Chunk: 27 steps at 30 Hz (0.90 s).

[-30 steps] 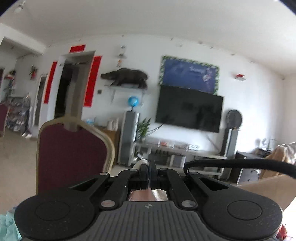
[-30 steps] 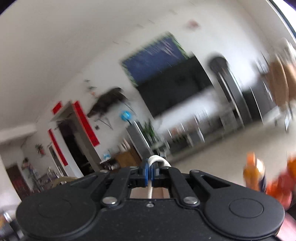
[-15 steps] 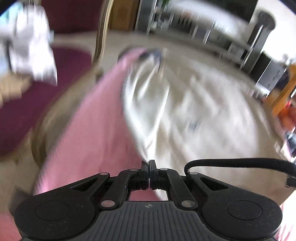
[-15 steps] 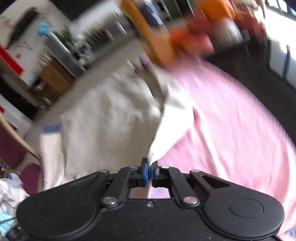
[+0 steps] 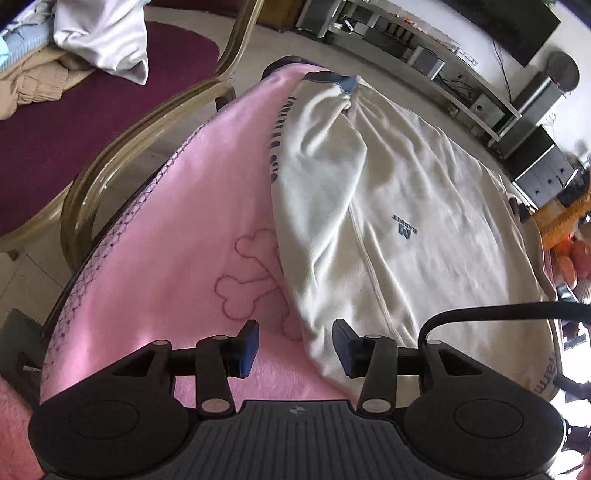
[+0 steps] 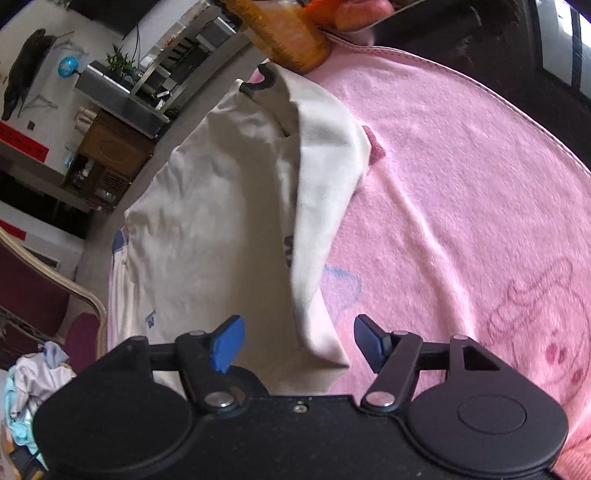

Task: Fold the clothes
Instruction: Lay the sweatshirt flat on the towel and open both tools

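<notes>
A cream sweatshirt (image 5: 424, 221) with a small blue logo lies spread on a pink blanket (image 5: 177, 258). Its left sleeve is folded along the side, with a blue cuff at the far end. My left gripper (image 5: 295, 347) is open just above the sweatshirt's near left corner, holding nothing. In the right wrist view the sweatshirt (image 6: 221, 206) lies with its right side folded inward over the body. My right gripper (image 6: 299, 343) is open over the near right corner, which lies between its jaws.
A maroon chair (image 5: 74, 122) with a gold frame stands left of the table and holds a heap of clothes (image 5: 99, 33). An orange bottle (image 6: 288, 33) stands at the blanket's far edge. More clothes (image 6: 29, 380) lie at lower left.
Both grippers swung down from facing the room to the table with the sweatshirt, then opened and let go of its near corners. The garment now lies flat on the blanket.
</notes>
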Each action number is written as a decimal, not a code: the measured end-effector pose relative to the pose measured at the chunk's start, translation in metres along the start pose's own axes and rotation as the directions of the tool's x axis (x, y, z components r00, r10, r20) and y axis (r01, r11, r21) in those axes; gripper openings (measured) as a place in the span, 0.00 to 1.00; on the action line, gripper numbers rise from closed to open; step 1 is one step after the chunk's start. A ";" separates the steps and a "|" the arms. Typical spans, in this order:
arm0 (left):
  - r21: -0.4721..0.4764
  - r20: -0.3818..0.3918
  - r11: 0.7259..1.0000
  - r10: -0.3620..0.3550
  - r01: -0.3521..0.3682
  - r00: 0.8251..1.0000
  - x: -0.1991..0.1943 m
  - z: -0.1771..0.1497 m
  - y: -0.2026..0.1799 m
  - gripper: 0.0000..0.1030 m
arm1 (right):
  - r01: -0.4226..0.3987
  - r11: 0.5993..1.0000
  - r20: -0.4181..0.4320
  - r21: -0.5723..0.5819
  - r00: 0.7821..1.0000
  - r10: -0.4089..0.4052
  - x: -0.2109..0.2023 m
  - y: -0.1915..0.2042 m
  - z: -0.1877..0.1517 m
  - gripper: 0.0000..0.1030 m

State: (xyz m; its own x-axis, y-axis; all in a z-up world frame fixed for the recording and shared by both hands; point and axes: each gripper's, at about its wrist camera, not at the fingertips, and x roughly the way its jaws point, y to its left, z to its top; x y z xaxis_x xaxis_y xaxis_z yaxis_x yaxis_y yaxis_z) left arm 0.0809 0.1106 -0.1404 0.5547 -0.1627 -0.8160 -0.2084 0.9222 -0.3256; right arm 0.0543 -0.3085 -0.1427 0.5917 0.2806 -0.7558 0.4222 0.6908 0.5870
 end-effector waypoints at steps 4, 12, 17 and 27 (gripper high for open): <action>0.025 0.028 1.000 0.018 -0.018 0.999 0.010 0.007 -0.008 0.47 | -0.018 0.998 0.039 0.066 0.999 0.015 -0.001 -0.010 0.007 0.63; 0.095 0.089 0.991 0.085 -0.094 0.992 0.021 0.008 -0.023 0.13 | 0.005 1.000 0.102 -0.007 0.995 -0.004 0.006 0.004 0.008 0.41; 0.059 0.136 0.993 0.097 -0.106 0.986 0.001 0.013 -0.016 0.09 | 0.091 0.996 0.193 -0.016 0.977 -0.086 0.016 0.016 0.007 0.07; 0.054 0.139 0.989 0.130 -0.139 0.982 -0.028 0.013 -0.001 0.13 | -0.103 0.984 0.125 0.148 0.989 0.084 0.010 -0.001 -0.003 0.13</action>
State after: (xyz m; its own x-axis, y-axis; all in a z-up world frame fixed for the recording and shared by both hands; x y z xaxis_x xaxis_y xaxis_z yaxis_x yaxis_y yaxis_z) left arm 0.0761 0.1190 -0.1115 0.6297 0.0092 -0.7768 -0.2397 0.9534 -0.1831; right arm 0.0579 -0.3044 -0.1520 0.7066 0.2520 -0.6612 0.4565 0.5517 0.6980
